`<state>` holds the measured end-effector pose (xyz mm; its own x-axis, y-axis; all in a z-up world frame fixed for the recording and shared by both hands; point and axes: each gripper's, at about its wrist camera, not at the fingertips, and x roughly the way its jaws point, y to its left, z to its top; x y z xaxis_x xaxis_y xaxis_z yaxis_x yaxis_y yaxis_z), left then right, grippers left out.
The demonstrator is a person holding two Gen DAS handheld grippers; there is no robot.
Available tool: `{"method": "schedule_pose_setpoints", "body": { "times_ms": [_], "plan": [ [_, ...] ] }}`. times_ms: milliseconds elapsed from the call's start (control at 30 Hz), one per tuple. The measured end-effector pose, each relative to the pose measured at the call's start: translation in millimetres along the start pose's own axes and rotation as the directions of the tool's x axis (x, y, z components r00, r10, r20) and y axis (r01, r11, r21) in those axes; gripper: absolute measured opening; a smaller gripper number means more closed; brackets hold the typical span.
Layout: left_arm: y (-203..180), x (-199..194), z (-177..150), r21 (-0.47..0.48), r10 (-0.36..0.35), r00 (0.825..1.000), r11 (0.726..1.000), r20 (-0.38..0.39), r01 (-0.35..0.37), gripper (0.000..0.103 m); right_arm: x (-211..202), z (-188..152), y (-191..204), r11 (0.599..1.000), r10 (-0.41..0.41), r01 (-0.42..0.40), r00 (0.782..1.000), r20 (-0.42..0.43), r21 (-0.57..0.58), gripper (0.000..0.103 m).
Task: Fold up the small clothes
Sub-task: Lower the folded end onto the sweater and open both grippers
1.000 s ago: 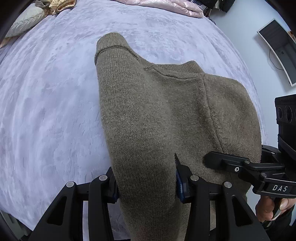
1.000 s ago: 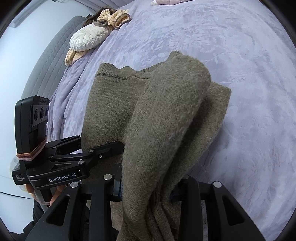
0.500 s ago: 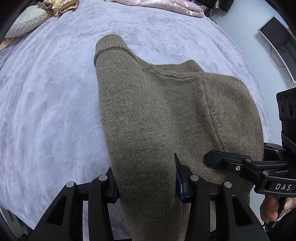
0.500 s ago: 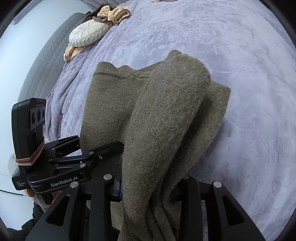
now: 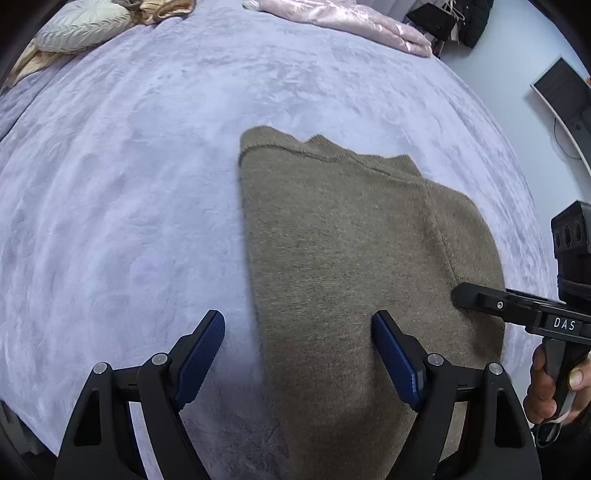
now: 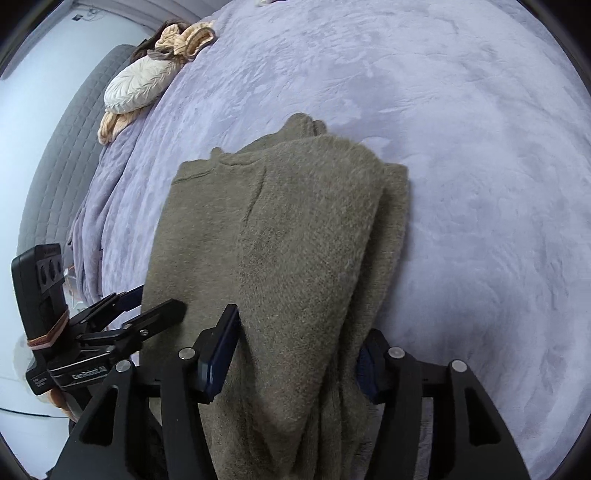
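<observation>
the folded olive-brown knitted sweater (image 5: 354, 266) lay on the lavender plush bed (image 5: 129, 192), near its edge. the left claw (image 5: 297, 354) had just been opening and stood wide, pads clear of the knit. the right claw (image 6: 295, 350) had just been opening too, with a thick fold between its loosened jaws. it looked soft, floppy and bulky, best taken at folded edges. plenty of open bed lay beyond.

Left claw (image 5: 297, 354) jaws have just been opening, now spread wide over the folded olive sweater (image 5: 354, 266) on the lavender bed (image 5: 129, 184). Sweater's left edge sits between the pads, untouched. Right claw (image 5: 480, 301) rests at sweater's right edge. Pink quilt (image 5: 343, 20) beyond sweater.
</observation>
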<state>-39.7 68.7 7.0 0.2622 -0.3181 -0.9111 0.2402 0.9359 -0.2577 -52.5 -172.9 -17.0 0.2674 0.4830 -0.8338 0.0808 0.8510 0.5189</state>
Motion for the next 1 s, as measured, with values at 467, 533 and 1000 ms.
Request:
{"method": "schedule_pose_setpoints", "body": {
  "times_ms": [467,533,1000],
  "plan": [
    [-51,-58,-57,0.266,-0.091,0.981,0.963,0.17,0.043,0.082,-71,-73,68,0.896,0.148,-0.056,0.973,0.178,-0.44,0.062],
    [-61,-57,-64,0.302,-0.111,0.979,0.952,0.174,0.054,0.082,-66,-84,71,0.875,0.198,-0.116,0.972,0.128,-0.471,0.062],
    [-73,-24,-78,0.347,-0.072,0.991,0.937,0.117,0.027,0.082,-17,-107,18,0.921,0.214,-0.188,0.976,0.038,-0.342,0.062]
  ]
}}
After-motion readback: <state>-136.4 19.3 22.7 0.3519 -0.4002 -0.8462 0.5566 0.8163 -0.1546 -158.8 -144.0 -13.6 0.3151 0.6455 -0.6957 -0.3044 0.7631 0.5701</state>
